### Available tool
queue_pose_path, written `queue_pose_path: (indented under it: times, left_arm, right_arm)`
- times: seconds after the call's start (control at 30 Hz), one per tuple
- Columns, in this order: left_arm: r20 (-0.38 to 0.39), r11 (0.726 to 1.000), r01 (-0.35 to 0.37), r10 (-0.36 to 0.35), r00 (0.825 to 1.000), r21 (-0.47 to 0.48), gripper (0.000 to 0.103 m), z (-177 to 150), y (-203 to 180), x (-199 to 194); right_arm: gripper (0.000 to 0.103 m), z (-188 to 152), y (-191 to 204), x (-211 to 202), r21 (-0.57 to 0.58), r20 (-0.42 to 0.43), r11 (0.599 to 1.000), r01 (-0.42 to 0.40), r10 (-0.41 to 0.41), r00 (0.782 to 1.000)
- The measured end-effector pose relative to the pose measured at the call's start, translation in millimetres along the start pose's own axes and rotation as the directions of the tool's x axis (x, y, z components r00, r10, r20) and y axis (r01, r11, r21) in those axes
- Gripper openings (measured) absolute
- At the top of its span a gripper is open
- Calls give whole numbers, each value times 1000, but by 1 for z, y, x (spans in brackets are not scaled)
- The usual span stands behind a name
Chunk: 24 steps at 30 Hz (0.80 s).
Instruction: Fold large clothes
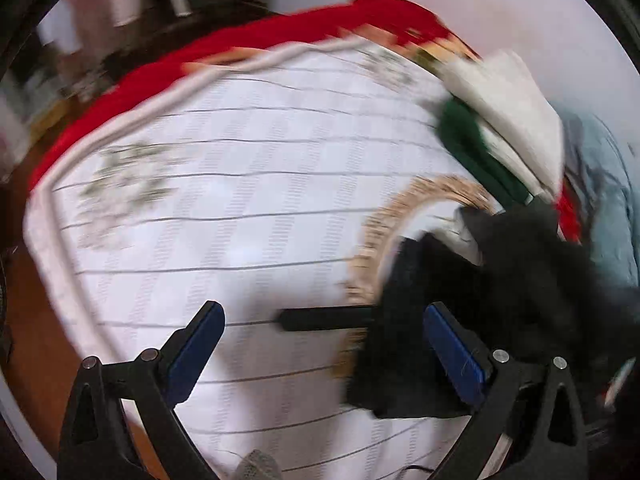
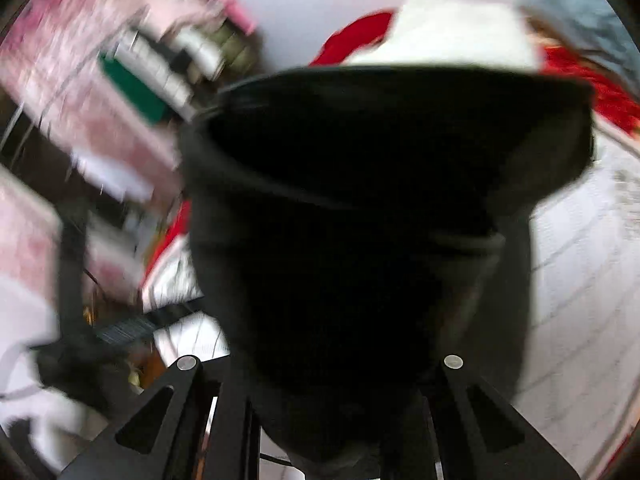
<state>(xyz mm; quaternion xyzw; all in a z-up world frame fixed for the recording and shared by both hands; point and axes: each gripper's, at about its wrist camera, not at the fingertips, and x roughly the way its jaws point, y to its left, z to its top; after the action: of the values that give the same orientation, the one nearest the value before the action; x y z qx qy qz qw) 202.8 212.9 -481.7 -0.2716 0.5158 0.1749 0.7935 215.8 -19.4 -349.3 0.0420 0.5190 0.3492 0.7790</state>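
Honestly this looks like barely-started territory to me. The black garment (image 2: pixel 352 216) is hanging bunched up right in front of the right hand-held gripper (image 2: pixel 320 412), which seems to have pinched a fold of it, since the cloth drapes straight out from between the arms, though the fingertips themselves are buried under fabric so I can't swear to how tightly it's closed. In the left wrist view the same black garment (image 1: pixel 472 304) is a crumpled heap at the near right of the bed (image 1: pixel 248 184), partly over what looks like a woven straw thing (image 1: pixel 384 216), maybe a hat or basket rim, hard to say. The left hand-held gripper (image 1: pixel 324 344) is spread wide with nothing between its blue pads (image 1: pixel 196 344); its right finger sits right up against the black cloth but I wouldn't call that a grip. So nothing is laid flat, no crease made, the whole fold is still to do: spread it on the white striped bedding, then fold. A few folded-looking pieces (white and green) (image 1: pixel 508 120) sit at the far right, could be finished items, can't confirm. Both views are badly motion-smeared. In the right wrist view the garment blocks most of the picture, and I can't tell what kind of clothing it is, where its edges or sleeves are, or what the clutter on the left is.
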Motion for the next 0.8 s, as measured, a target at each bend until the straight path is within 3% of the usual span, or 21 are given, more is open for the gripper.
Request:
queue_pose_path:
  times: [0.1,0.17,0.2,0.23,0.3,0.33,0.4,0.5,0.6,0.7,0.8]
  left_arm:
    - [19,997,-60,61,998,-46,103,-11,33,-12]
    - [15,993,-99,100,995,-65,103,-15,50,-16]
    - [11,992,-105,106,994,-75,103,-15,53,-15]
    - [11,990,-108,110,994,-93,103,-19,64,-21]
    - [18,988,-105,108,994,-109,103,-19,68,-28]
    - [23,988,-102,105,994,-113,103,-17,67,-31]
    - [47,989,-87,93,995,-116,103,-14,65,-43]
    - [79,992,-63,72,994,-109,103,-8,56,-57]
    - [91,997,-47,53,994,-68,103,-4,38,-54]
    - [87,999,-43,46,995,-34,103,-5,19,-36]
    - [56,998,-58,58,997,0,103,-7,-1,0]
  right_arm:
    - [21,-28,29,67,-50,-176,999,-8,-1,984]
    - [31,-49,40,109,-63,-320,998,-3,-17,947]
    - [39,-52,43,114,-76,-337,997,-5,-21,941]
    - [62,-55,49,113,-91,-343,995,-30,-3,939]
    - [88,-54,58,101,-77,-356,991,-108,74,932]
    - [90,-53,63,91,-77,-357,989,-125,90,930]
    - [90,-53,69,69,-60,-365,984,-169,136,921]
    - [90,-48,49,31,17,-355,988,-152,148,923]
    - [88,-37,2,-5,145,-291,986,-77,117,949]
    - [46,-18,-47,-16,253,-249,967,13,53,967]
    - [29,4,-95,2,327,-255,943,57,30,966]
